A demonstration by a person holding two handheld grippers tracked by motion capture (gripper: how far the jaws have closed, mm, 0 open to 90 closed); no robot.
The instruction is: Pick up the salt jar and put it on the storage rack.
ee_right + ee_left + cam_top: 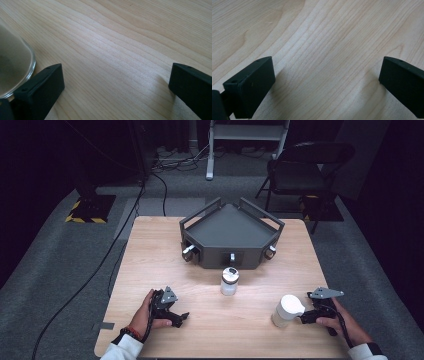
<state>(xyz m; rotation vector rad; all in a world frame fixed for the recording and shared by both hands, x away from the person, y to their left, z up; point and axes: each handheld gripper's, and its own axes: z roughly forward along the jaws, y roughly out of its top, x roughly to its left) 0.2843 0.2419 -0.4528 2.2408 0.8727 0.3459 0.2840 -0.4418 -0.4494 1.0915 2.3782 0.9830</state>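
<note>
- Two hands come in at the near edge of the wooden bench [215, 330], each holding tongs.
- Left tongs [176, 317] rest on the bench at the near left; in the left gripper view their jaws stand wide apart with bare wood between them.
- Right tongs [306, 316] rest at the near right, jaws also wide apart with nothing between them.
- White-capped jar [287, 311] lies tilted on the bench just beside the right tongs; its glass rim [15, 72] sits outside one jaw in the right gripper view.
- Second jar [230, 281], with a silver lid, stands upright mid-bench.
- Dark grey tray [231, 232] with raised rails sits at the far side, just behind the upright jar.
</note>
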